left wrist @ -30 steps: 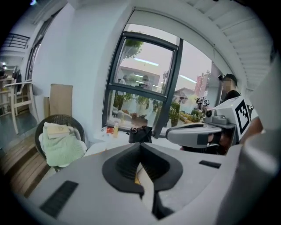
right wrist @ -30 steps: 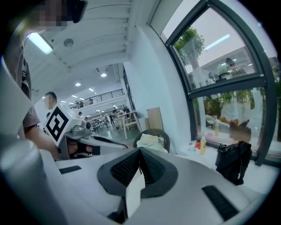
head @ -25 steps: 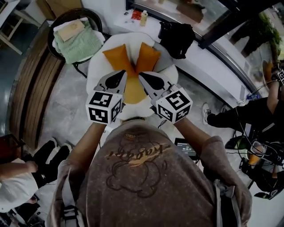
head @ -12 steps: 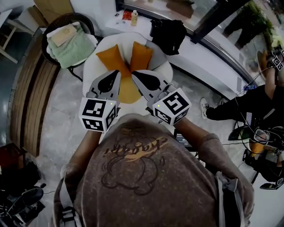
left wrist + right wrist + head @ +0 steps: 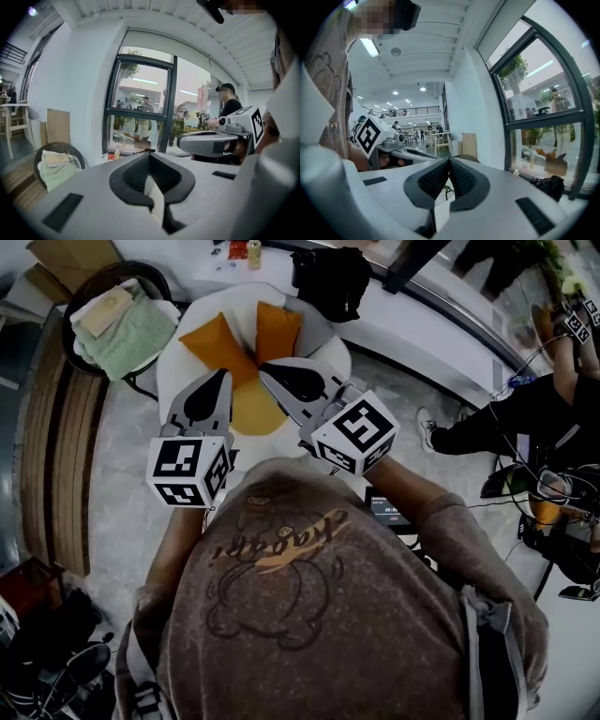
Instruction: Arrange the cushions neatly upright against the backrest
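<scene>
A white round armchair [image 5: 323,352] stands in front of me. Two orange cushions lean at its back: one on the left [image 5: 211,341], one on the right [image 5: 277,327]. A third, yellower cushion [image 5: 255,412] lies flat on the seat. My left gripper [image 5: 224,374] and right gripper [image 5: 264,367] hover side by side above the seat, both shut and empty. Both point level over the chair. The left gripper view shows its own shut tips [image 5: 149,154] and the right gripper [image 5: 213,142] against the window. The right gripper view shows its tips [image 5: 449,159] pressed together.
A wicker chair with a green blanket [image 5: 120,322] stands left of the armchair. A black bag [image 5: 330,277] and a bottle [image 5: 254,252] sit on the white window ledge behind. Wooden planks [image 5: 64,456] run along the left. A seated person [image 5: 511,418] and cables are at the right.
The armchair and cushions have slid up and left in the head view. Both grippers stay shut and empty and have drifted left with the view.
</scene>
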### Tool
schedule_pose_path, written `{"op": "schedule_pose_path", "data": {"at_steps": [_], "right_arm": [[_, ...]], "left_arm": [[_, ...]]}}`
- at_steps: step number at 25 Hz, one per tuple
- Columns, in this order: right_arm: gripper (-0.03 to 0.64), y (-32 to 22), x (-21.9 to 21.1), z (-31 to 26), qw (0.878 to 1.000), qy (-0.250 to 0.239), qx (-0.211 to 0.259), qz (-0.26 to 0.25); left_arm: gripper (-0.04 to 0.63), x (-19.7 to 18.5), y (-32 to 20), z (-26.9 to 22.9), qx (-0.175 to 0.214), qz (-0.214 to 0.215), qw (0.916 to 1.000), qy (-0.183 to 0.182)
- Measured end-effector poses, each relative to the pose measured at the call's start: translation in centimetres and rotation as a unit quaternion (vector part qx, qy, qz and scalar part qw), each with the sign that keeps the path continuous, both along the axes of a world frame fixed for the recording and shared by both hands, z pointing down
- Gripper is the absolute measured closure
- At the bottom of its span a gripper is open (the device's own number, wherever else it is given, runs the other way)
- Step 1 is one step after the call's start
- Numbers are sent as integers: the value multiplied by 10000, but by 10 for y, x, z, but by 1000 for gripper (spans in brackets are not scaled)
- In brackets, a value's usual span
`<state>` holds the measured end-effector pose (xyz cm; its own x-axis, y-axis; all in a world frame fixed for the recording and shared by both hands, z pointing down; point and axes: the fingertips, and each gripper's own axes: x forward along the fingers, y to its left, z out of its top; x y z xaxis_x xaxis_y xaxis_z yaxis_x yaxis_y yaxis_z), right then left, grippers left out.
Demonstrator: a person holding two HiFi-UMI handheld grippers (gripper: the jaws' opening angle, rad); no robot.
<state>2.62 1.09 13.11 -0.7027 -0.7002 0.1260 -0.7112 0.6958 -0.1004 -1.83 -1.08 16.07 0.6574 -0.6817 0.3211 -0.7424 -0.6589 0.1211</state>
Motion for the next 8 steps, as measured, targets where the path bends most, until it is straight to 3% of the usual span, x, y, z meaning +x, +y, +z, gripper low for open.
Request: {"op": "schedule_pose_path", "data": {"at_steps": [8], "right_arm": [[598, -1, -2, -2, 10000, 31, -24, -65]], "left_arm": [[591, 1, -1, -1, -48, -18, 10000, 24]]}}
